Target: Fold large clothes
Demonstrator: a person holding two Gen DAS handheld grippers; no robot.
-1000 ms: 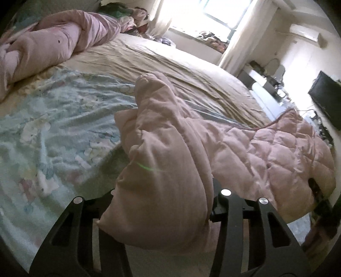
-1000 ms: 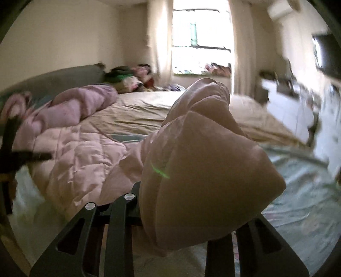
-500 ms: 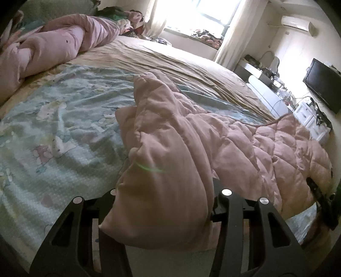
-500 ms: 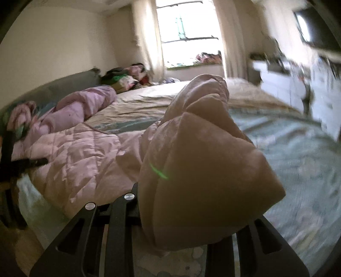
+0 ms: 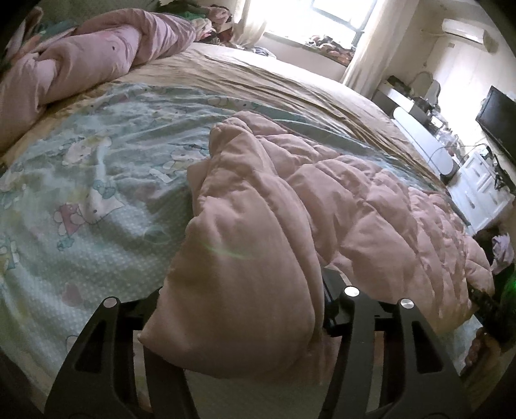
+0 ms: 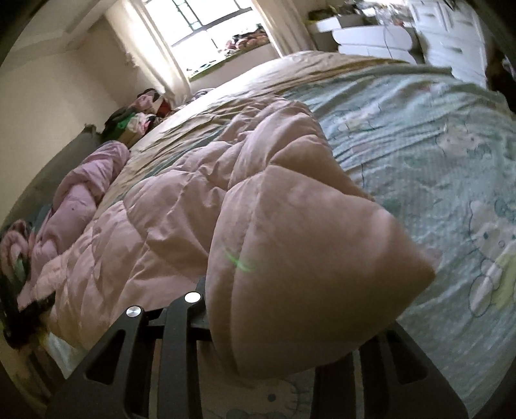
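**A:** Bedroom shot, sunlit window (image 5: 325, 22) blown out at the back, so the stuff on the sill is just a smear. Bed (image 5: 96, 193) has a pale cartoon-print sheet, with a tan cover further up. What can't you make out?

**B:** Plenty. Both sets of fingertips are buried under the pink quilt (image 5: 290, 209). On the left gripper (image 5: 245, 325) I only see the black arms and screws either side of a fat corner of padding. Same with the right gripper (image 6: 277, 309), its right arm is almost all hidden. Right view is tilted and smeary near the dresser (image 6: 451, 35) too.

**A:** So are they clamped?

**B:** Jaws on both are opening, the left more than the right, quilt corner sitting between them each time. Whether the pads are pressing, can't tell, they're covered.

**A:** And the quilt itself?

**B:** Lies on the sheet near the bed's close edge, long axis running sideways from one gripper to the other, each bunched corner poking up and away toward the window. Rolled pink duvet (image 5: 80, 64) sits well apart by the headboard.
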